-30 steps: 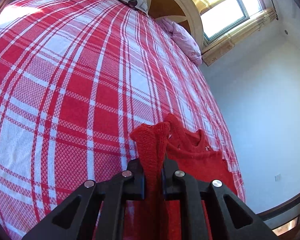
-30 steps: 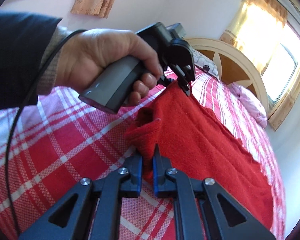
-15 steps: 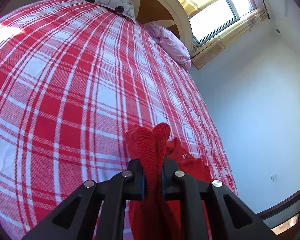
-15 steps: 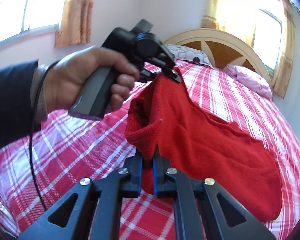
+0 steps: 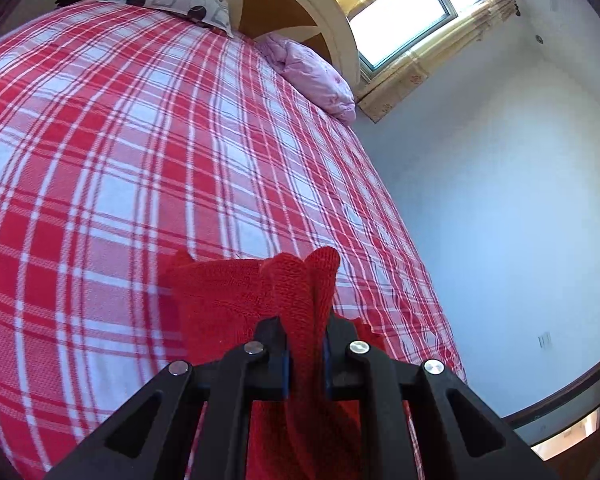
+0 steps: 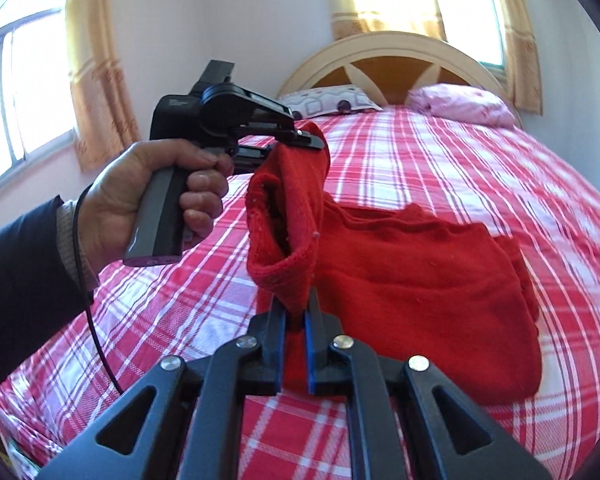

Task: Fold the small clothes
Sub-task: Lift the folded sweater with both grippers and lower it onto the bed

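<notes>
A small red knitted sweater (image 6: 420, 300) lies partly on the red-and-white checked bedspread (image 6: 440, 168), its near end lifted. My right gripper (image 6: 296, 316) is shut on a bunched edge of the knit. My left gripper (image 6: 300, 142), held by a hand (image 6: 140, 196) in a dark sleeve, is shut on the other raised corner, higher and farther off. In the left wrist view my left gripper (image 5: 305, 332) clamps a fold of the red sweater (image 5: 228, 296), which hangs below and spreads to the left over the bedspread (image 5: 140, 160).
A patterned grey pillow (image 5: 172, 0) and a pink pillow (image 5: 312, 72) lie at the arched headboard (image 6: 392, 64). Curtained windows (image 6: 28, 92) stand on two walls. A black cable (image 6: 100, 340) hangs from the left handle. The bed's edge runs beside a white wall (image 5: 500, 200).
Both grippers have risen and moved across the bed with the sweater still clamped. The right view has rolled level, and the sweater now drapes flatter on the bedspread behind the raised edge.
</notes>
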A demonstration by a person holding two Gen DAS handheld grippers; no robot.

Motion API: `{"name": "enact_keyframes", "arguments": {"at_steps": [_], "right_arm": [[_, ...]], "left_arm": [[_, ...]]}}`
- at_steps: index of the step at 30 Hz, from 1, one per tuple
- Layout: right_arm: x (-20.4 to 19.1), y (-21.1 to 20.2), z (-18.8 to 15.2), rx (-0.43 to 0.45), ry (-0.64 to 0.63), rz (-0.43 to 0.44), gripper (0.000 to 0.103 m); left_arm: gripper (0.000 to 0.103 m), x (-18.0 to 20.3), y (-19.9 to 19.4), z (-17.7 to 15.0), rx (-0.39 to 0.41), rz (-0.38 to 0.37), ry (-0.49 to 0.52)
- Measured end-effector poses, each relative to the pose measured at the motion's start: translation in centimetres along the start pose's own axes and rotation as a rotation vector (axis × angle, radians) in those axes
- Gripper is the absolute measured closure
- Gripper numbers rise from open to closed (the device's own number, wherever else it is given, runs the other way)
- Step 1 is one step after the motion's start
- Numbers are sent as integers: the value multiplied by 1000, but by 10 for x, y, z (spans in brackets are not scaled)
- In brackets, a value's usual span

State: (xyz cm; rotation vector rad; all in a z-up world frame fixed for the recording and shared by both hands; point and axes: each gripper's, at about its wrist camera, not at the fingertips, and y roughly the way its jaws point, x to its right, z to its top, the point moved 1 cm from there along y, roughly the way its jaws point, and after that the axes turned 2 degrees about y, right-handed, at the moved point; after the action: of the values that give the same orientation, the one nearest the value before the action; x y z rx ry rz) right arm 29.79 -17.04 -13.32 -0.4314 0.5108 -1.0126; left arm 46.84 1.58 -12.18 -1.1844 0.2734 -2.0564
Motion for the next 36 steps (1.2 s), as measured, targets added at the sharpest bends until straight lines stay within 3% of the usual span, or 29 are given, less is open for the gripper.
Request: {"name": "enact_keyframes", "arguments": {"at_steps": [12,28,36], "right_arm": [[78,-21,-12,19,236,-11,93],[149,-33,-54,-17,529,-6,94],[167,-35,-70,-38,611,13,93]], "left_arm": [[92,61,61,-11,-94,-13,96],[92,107,137,-73,-242,-5,186],[91,120,156,-97,-256,109,280]]}}
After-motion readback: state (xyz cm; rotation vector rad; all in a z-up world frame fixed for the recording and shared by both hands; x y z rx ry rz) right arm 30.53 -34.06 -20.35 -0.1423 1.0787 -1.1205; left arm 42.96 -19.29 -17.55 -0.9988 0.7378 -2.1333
